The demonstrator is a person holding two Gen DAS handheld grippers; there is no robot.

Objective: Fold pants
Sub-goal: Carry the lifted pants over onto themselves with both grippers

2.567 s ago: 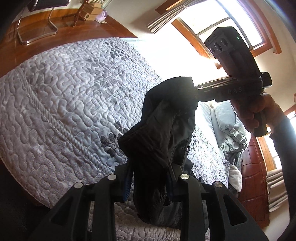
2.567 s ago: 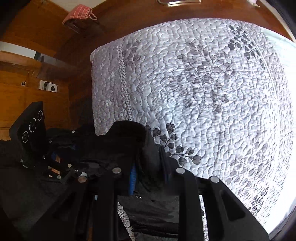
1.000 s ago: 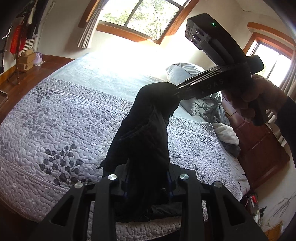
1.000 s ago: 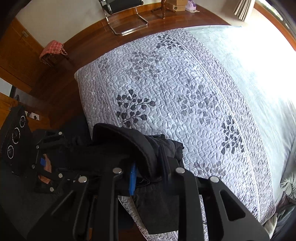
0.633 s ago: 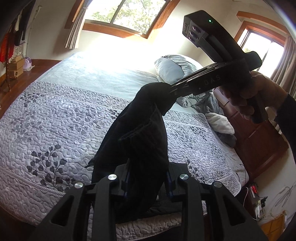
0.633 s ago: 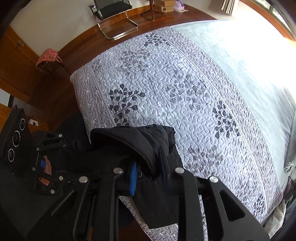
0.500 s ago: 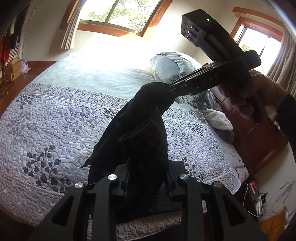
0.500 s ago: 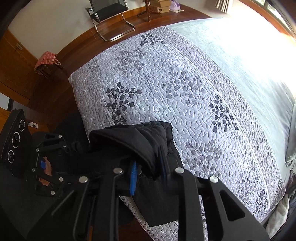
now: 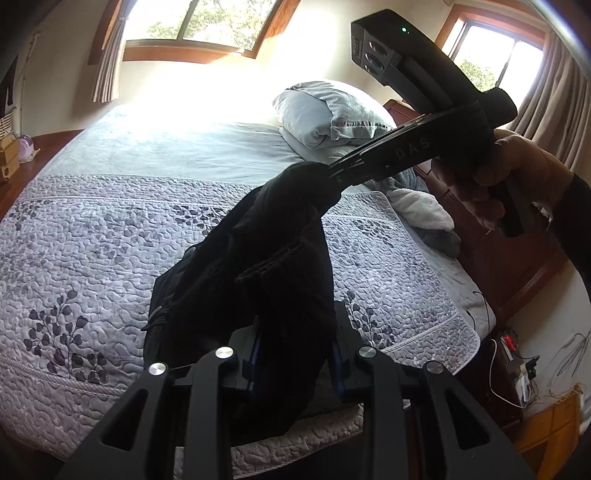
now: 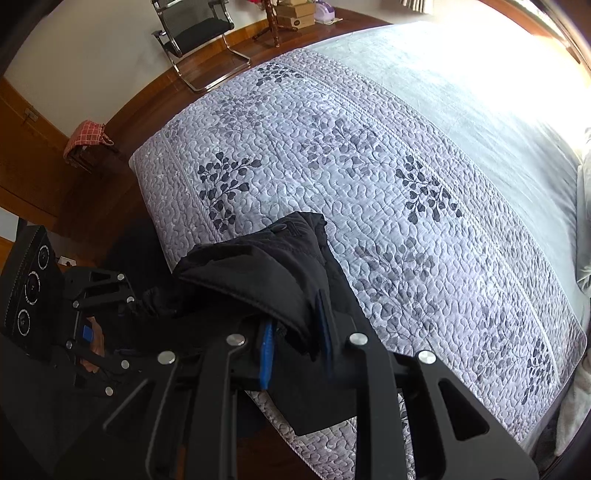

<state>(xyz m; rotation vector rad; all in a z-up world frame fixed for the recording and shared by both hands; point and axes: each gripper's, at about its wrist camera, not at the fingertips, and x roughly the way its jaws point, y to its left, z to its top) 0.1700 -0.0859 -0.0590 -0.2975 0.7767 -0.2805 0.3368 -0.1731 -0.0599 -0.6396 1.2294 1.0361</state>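
Black pants point(image 9: 266, 266) hang bunched between my two grippers, above the near edge of the bed. My left gripper point(image 9: 295, 354) is shut on one part of the cloth. My right gripper point(image 10: 299, 343) is shut on another part of the pants point(image 10: 266, 266); in the left wrist view it point(image 9: 334, 175) shows up and to the right, held by a hand, pinching the top of the cloth. The left gripper point(image 10: 110, 325) shows at the left of the right wrist view. The rest of the pants droops below the grippers.
A grey quilted bedspread with leaf prints point(image 10: 369, 177) covers the bed point(image 9: 110, 229). Pillows point(image 9: 328, 110) and a bundled blanket point(image 9: 424, 210) lie at the head. A chair point(image 10: 199, 33) and a stool with red cloth point(image 10: 88, 136) stand on the wooden floor.
Both grippers, still holding the pants, have swung round towards the head of the bed and moved over the bed's near edge. The pants hang lower over the quilt.
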